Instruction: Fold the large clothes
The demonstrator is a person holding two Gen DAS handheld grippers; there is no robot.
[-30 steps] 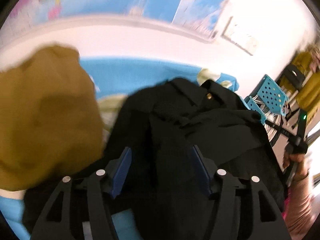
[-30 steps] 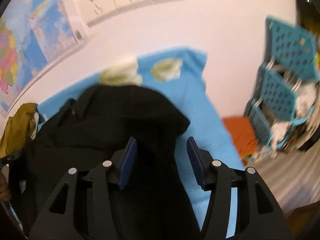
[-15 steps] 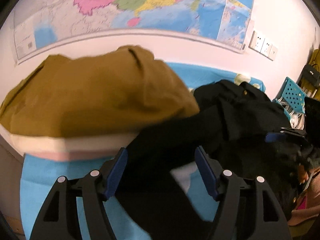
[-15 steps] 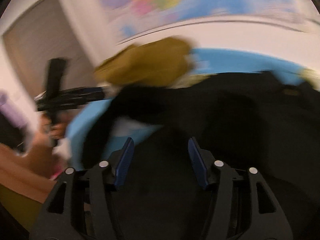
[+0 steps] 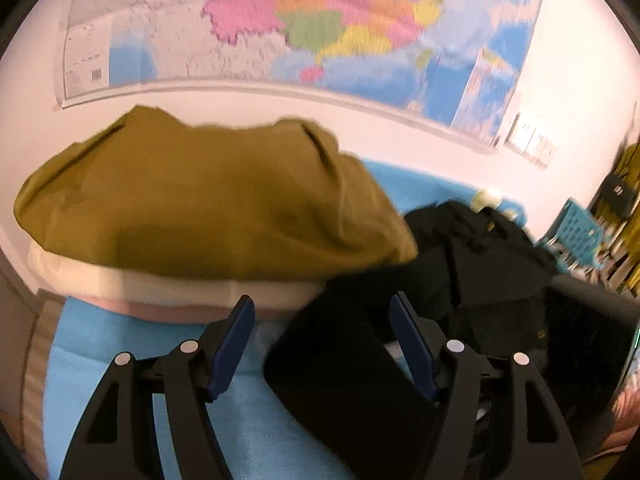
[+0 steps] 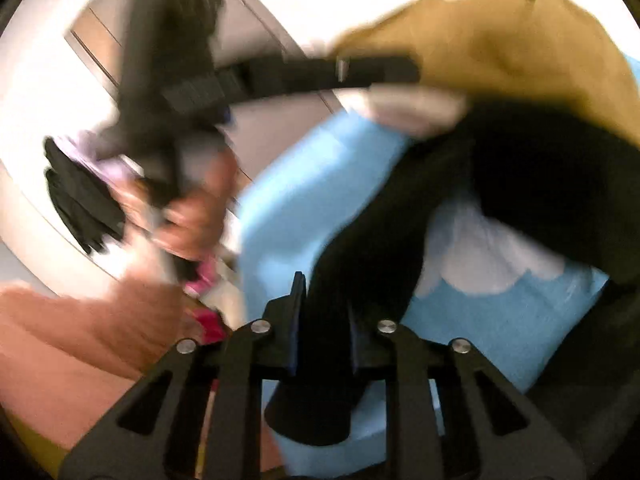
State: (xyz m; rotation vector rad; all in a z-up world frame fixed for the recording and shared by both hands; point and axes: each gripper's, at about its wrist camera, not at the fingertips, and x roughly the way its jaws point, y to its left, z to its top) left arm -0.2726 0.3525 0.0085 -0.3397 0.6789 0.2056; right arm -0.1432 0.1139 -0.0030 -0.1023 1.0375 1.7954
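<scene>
Left hand-held gripper (image 5: 322, 344): the jaws stand spread and are opening. A strip of the black garment (image 5: 472, 276) lies between the blue pads (image 5: 234, 346), but neither pad presses on it.

Right hand-held gripper (image 6: 322, 320): the jaws are closing and stand nearly together. A sleeve-like strip of the black garment (image 6: 360, 272) passes between them and is pinched there. This view is heavily blurred.

Black garment: it lies crumpled on the light blue cover (image 5: 120, 360) of the surface. In the left wrist view, its bulk sits on the right side of the scene and one strip runs toward the near edge.

Mustard garment (image 5: 200, 200): it lies on the left and far side, on top of a cream layer (image 5: 160, 286). Its right edge touches the black garment.

Far wall: a coloured map (image 5: 320, 20) hangs above the surface. A turquoise perforated basket (image 5: 576, 236) stands at the far right.

In the right wrist view, the person's hand (image 6: 188, 220) grips the handle of the left hand-held gripper, which reaches over the near edge of the mustard garment.
</scene>
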